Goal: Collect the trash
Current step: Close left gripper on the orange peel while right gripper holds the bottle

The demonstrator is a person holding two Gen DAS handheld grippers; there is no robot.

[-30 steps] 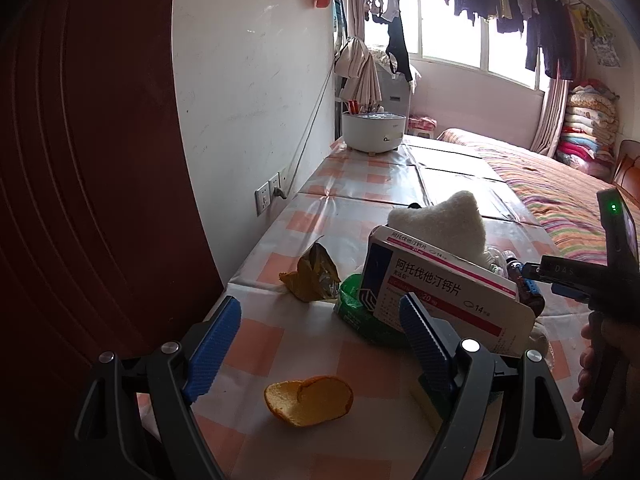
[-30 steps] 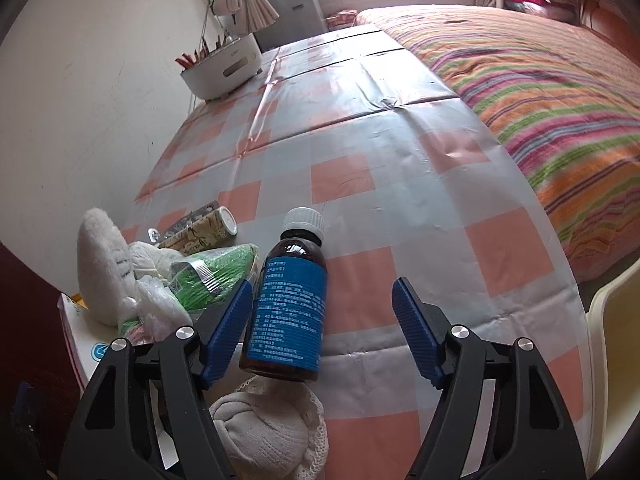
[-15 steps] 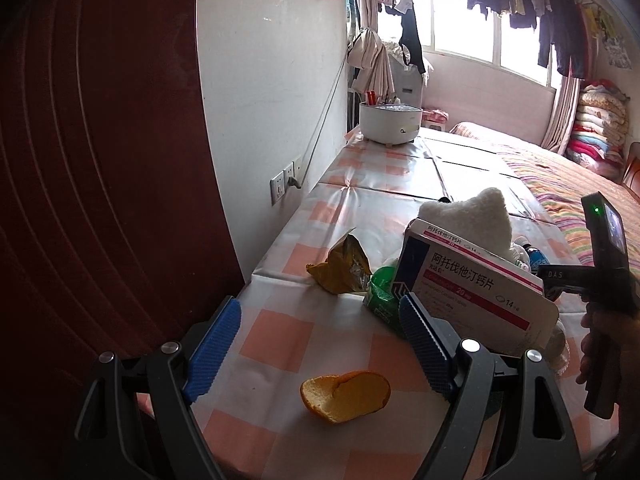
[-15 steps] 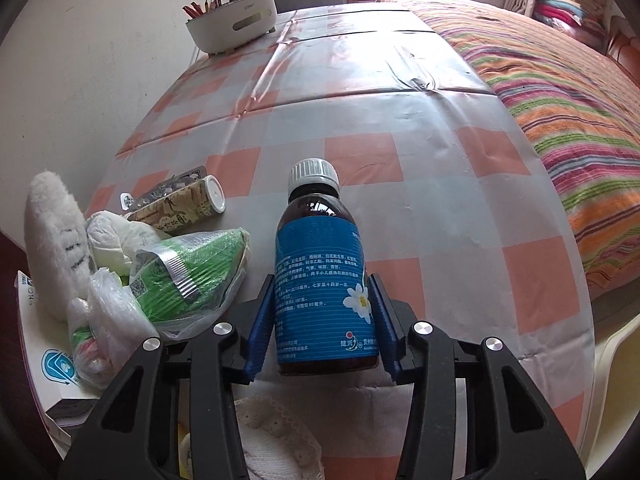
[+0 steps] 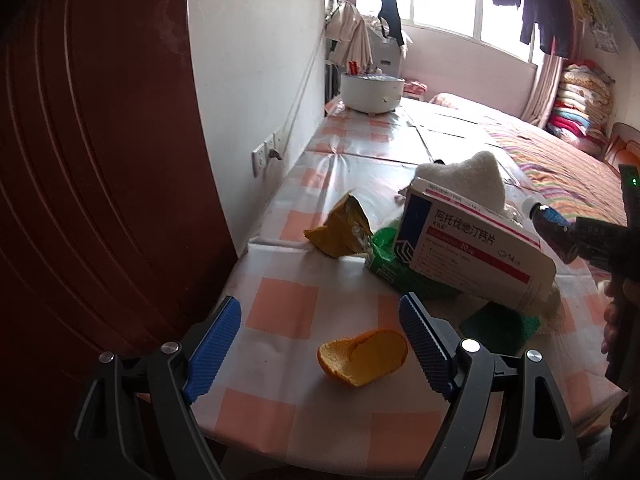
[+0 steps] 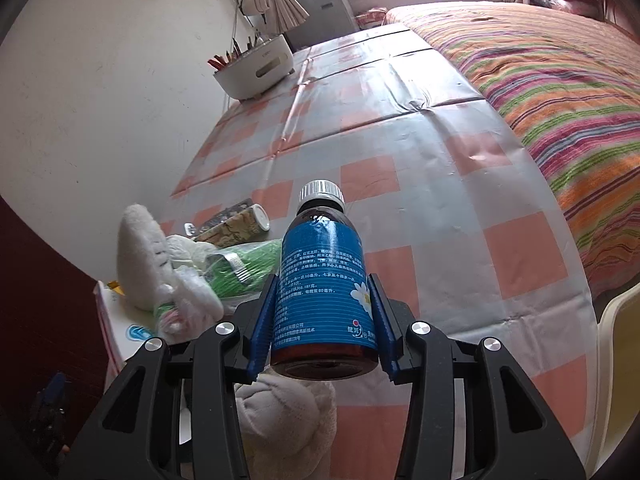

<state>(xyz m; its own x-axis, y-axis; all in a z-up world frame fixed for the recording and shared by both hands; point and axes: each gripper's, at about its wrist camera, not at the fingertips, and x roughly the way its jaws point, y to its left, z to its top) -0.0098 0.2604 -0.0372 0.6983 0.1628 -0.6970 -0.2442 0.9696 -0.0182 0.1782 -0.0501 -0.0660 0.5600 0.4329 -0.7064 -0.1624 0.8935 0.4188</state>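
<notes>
**Right claw has clamped the syrup bottle; left claw waits over the orange peel**

Since a second ago, the right claw (image 6: 323, 320) has gone from spread wide beside the brown medicine bottle (image 6: 325, 280) to pinching it across its blue label, and the bottle now appears raised off the bench (image 6: 440, 184), its base hanging above a white knitted cloth (image 6: 288, 412). The left-hand view has drifted slightly, so the orange peel sits nearer the middle.

From left to right in the left wrist view: a dark red wooden panel (image 5: 80, 160) and a white wall, then the checked bench. The left claw (image 5: 320, 344) is spread open and empty, hovering low near the bench's front edge. An orange peel (image 5: 362, 356) lies between its blue pads, touching neither. Behind it sit a crumpled yellow wrapper (image 5: 340, 232), a green packet (image 5: 384, 256) and a tilted white medicine box (image 5: 472, 256), with a fluffy white toy (image 5: 472, 180) behind that. A white pot (image 5: 372, 90) stands at the far end. A striped bed lies beyond the bench on the right.

To do this step well, I judge the right claw should keep firm, even pressure on the label, since the smooth bottle could slip, and hold it cap-up while carrying it off. No bin is visible in either view. The peel looks like the left claw's likely next pick; closing gently across its curved edges should avoid crushing it.
</notes>
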